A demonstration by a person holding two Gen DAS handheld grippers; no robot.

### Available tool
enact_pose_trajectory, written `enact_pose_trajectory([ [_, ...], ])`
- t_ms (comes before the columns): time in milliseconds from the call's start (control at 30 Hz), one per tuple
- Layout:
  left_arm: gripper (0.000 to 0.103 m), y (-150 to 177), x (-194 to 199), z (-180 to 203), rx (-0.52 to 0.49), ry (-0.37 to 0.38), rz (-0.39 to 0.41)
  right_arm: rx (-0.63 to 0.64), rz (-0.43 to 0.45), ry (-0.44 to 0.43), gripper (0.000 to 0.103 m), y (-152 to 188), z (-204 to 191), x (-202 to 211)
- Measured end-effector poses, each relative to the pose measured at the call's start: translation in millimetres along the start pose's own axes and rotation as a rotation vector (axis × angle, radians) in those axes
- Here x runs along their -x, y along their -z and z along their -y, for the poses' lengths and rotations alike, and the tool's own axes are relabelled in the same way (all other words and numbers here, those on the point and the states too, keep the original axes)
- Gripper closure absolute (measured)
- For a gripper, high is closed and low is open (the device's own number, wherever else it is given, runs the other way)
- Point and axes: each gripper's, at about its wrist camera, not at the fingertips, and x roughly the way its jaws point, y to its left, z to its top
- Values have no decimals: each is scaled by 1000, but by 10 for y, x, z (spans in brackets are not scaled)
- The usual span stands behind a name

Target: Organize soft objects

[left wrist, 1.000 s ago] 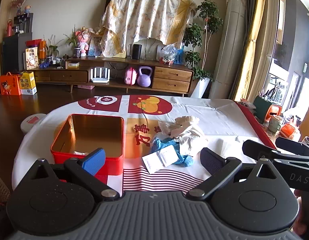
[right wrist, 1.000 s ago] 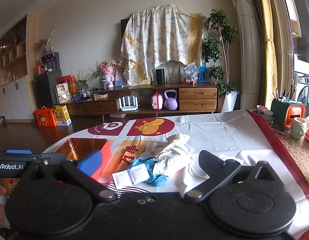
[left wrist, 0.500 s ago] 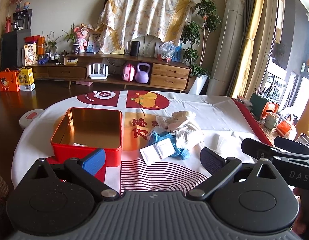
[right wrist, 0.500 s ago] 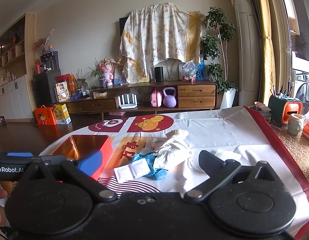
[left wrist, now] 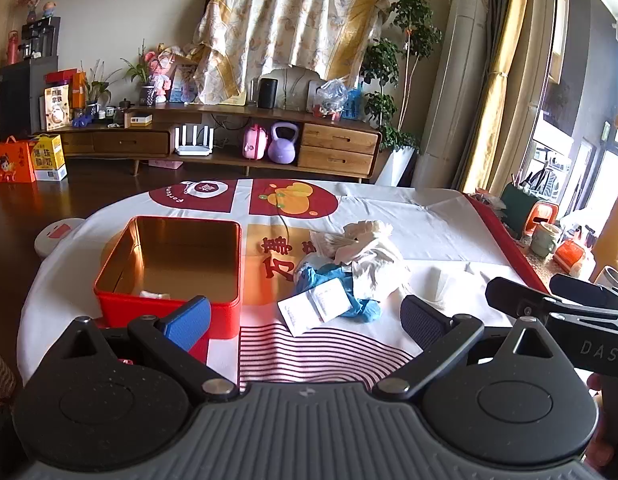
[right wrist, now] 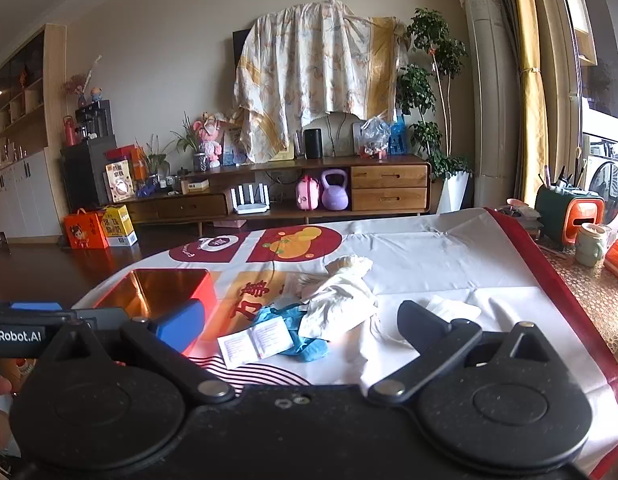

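Note:
A heap of soft things lies mid-table: white cloth (left wrist: 375, 264) over a blue glove (left wrist: 341, 294), with a white folded leaflet (left wrist: 313, 306) in front. It also shows in the right wrist view: white cloth (right wrist: 339, 304), blue glove (right wrist: 297, 334), leaflet (right wrist: 255, 342). An open red tin box (left wrist: 169, 308) with a gold inside stands left of the heap, a small white item in its near corner; the box (right wrist: 197, 288) also shows in the right view. My left gripper (left wrist: 305, 316) is open and empty, short of the heap. My right gripper (right wrist: 293, 320) is open and empty, also short of it.
A folded white tissue (left wrist: 443, 280) lies right of the heap. The table wears a white cloth with red prints (left wrist: 409, 216). A mug (right wrist: 589, 242) and a green-orange holder (right wrist: 565, 216) stand beyond the right edge. A TV cabinet (left wrist: 229, 140) is far behind.
Both grippers have drawn back and risen a little, so the heap and box sit slightly farther off in view. Both stay open.

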Motion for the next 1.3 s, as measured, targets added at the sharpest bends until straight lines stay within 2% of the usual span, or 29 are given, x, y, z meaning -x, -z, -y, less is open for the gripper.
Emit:
enact_pose_trajectory([
  [400,1,-230,-592,93,-44,12,-58,-9,-62,22,0,-164,330,-526],
  [633,1,-131,-1130,151,-90,64,-175,-25,-101,86,1,-102,689,-814],
  [800,1,-81,-1496,252,-172,95,-220,-11,-134,137,3,-40,910,-1043],
  [1033,2,-110,-1988,288,-248,81,-250,13,-193,190,6,12,1163,-1450],
  [1300,2,-29,-2356,349,-336,58,-285,-27,-275,238,6,82,1438,-1973],
])
